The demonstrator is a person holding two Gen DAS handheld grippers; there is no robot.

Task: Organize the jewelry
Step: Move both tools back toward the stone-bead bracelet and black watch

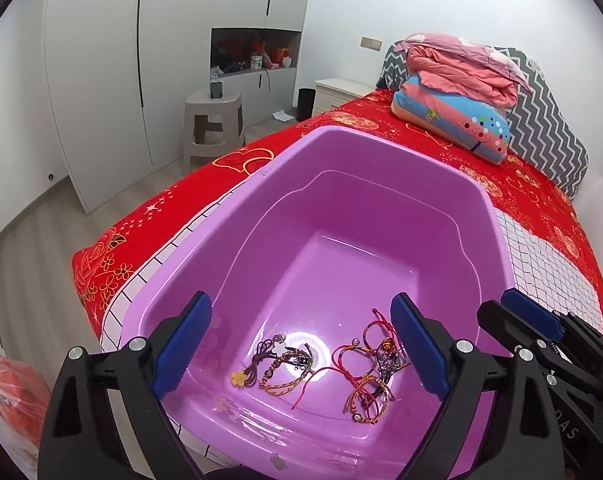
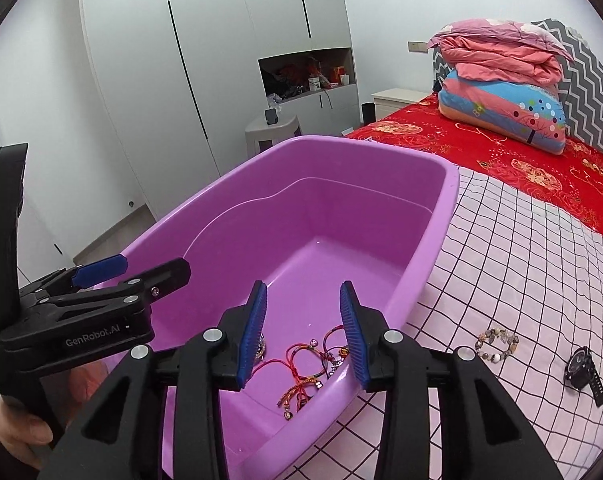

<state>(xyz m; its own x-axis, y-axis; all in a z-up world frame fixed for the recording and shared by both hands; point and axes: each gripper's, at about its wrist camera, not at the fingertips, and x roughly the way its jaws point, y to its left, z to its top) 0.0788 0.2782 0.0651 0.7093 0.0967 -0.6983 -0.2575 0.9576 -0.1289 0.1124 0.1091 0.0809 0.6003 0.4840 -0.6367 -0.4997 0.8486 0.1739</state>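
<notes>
A purple plastic tub (image 1: 341,208) fills the middle of the left wrist view, resting on a pink grid-patterned cloth (image 2: 521,264) spread over the red bed cover (image 1: 141,232). On the tub floor, in the lower centre of that frame, lie two loose clusters of jewelry: a darker bunch with a yellow flower charm and a white flower piece (image 1: 277,364) to the left, and just beside it, to the right, a tangle of red, orange and multicoloured cord bracelets (image 1: 365,372). The left gripper (image 1: 301,344) hangs above the near end of the tub with its blue pads spread wide apart and nothing between them; the jewelry shows through the gap. The right gripper (image 2: 303,332) appears at lower centre of the right wrist view, its pads parted and empty, framing the red cord bracelets on the tub floor. In that same view the left gripper's body crosses the left edge of the frame, over the tub's rim. Outside the tub, at the lower right of the right wrist view, a beaded bracelet (image 2: 497,344) of pale and brown stones lies on the grid cloth, and a black wristwatch (image 2: 583,368) lies near it toward the frame's right edge. Folded pink and blue bedding (image 2: 501,92) is stacked at the head of the bed, upper right.
</notes>
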